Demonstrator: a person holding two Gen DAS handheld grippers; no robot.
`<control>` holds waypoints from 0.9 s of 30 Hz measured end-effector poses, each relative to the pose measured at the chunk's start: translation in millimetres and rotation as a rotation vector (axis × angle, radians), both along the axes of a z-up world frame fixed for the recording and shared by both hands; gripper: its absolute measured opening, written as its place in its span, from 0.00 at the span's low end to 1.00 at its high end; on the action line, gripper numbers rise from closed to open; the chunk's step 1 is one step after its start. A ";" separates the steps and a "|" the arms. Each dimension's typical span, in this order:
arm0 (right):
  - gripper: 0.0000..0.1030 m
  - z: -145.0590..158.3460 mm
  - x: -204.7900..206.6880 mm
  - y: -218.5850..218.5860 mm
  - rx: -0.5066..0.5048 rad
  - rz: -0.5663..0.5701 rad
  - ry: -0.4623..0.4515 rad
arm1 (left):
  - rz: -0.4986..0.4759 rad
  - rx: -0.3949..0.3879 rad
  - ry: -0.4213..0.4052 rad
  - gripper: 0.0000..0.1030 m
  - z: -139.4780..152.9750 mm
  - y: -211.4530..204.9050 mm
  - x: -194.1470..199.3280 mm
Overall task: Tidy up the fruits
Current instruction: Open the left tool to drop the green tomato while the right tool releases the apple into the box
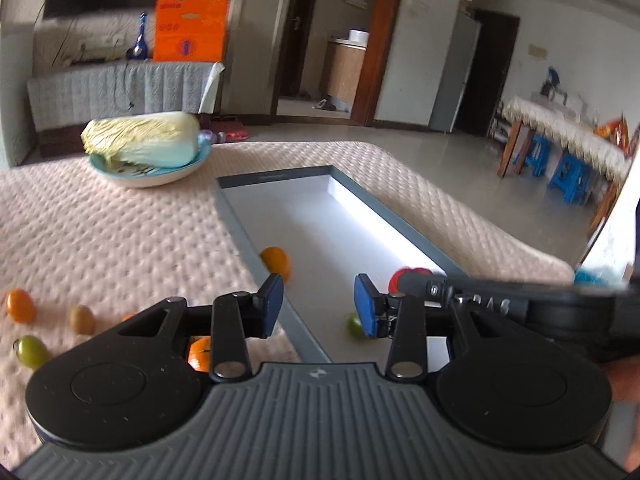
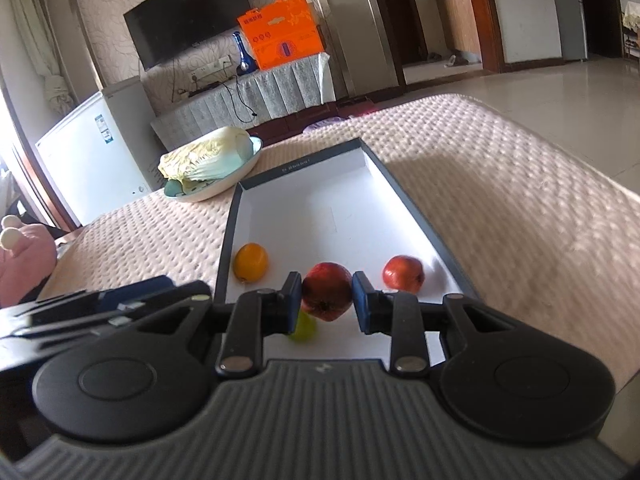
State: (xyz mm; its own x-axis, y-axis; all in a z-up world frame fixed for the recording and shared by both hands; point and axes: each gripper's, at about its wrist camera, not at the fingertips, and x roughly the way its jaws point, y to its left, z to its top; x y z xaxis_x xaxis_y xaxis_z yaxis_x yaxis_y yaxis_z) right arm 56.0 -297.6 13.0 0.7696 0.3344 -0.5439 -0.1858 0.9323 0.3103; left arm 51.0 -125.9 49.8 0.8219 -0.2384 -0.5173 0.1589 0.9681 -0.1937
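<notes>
Fruit-wise, right gripper (image 2: 327,300) is clamped on a red apple (image 2: 326,294) over the tray (image 2: 404,196); firm, smooth, probably slippery, so I'd squeeze its widest part. Left gripper (image 1: 319,305) is open and empty above the tray's edge, small tomatoes (image 1: 19,305) on the bed.

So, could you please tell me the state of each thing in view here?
Left gripper: jaws open, empty.
Right gripper: jaws shut on a red round fruit.
Shallow grey-rimmed white tray: holds an orange fruit, a second red fruit, a green fruit.
Pale napa cabbage: lying in a light-blue bowl.
</notes>
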 end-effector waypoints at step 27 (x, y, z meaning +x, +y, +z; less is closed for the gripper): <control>0.32 -6.8 20.5 14.9 -0.051 -0.058 -0.020 | 0.165 0.041 -0.029 0.50 37.5 66.3 -51.2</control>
State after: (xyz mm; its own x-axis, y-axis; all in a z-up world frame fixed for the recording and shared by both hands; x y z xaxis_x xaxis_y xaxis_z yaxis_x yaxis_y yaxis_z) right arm 76.5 -282.7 6.2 0.7978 0.2609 -0.5435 -0.1364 0.9562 0.2589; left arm -0.1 -59.6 87.3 0.8630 -0.0780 -0.4992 0.0018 0.9885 -0.1514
